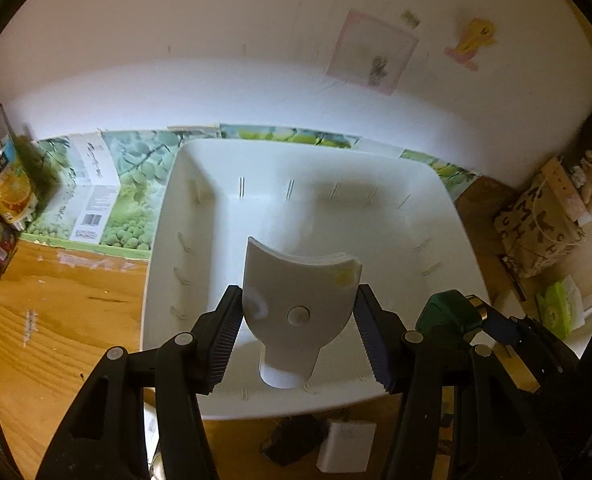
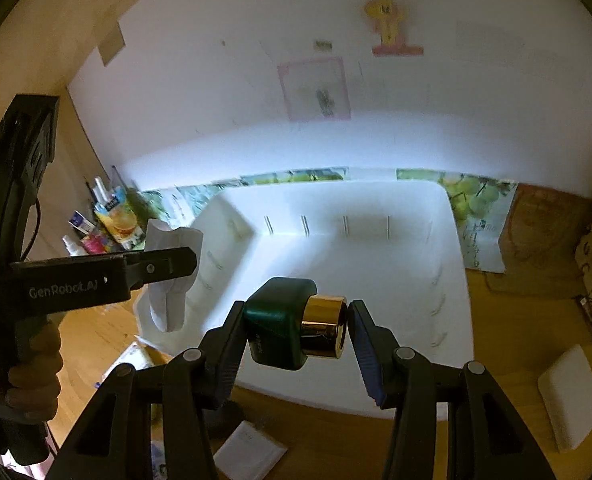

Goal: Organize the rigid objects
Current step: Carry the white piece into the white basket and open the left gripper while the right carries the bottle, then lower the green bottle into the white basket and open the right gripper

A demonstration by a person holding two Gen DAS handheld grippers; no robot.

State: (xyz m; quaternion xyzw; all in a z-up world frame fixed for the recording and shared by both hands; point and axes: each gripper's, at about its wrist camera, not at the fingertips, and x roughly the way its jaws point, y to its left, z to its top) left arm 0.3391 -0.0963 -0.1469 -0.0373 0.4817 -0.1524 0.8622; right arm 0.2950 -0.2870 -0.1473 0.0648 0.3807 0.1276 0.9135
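Observation:
My left gripper (image 1: pixel 298 316) is shut on a white plastic scoop-shaped piece (image 1: pixel 300 292) and holds it above the white bin (image 1: pixel 376 160). My right gripper (image 2: pixel 296 332) is shut on a dark green bottle with a gold cap (image 2: pixel 291 320) and holds it over the bin's (image 2: pixel 448 208) near edge. The bin's inside shows only bare floor and slotted walls. In the left wrist view the green bottle (image 1: pixel 448 316) and right gripper sit just right of my left fingers. In the right wrist view the left gripper (image 2: pixel 167 264) holds the white piece (image 2: pixel 171 280) at the bin's left wall.
The bin stands on a wooden table (image 1: pixel 55 320) against a white wall. A juice carton (image 1: pixel 11 188) and small packs stand at the left. A paper-wrapped parcel (image 1: pixel 536 232) and a green pack (image 1: pixel 554 312) lie at the right. White flat boxes (image 2: pixel 572 396) (image 1: pixel 346 446) lie in front.

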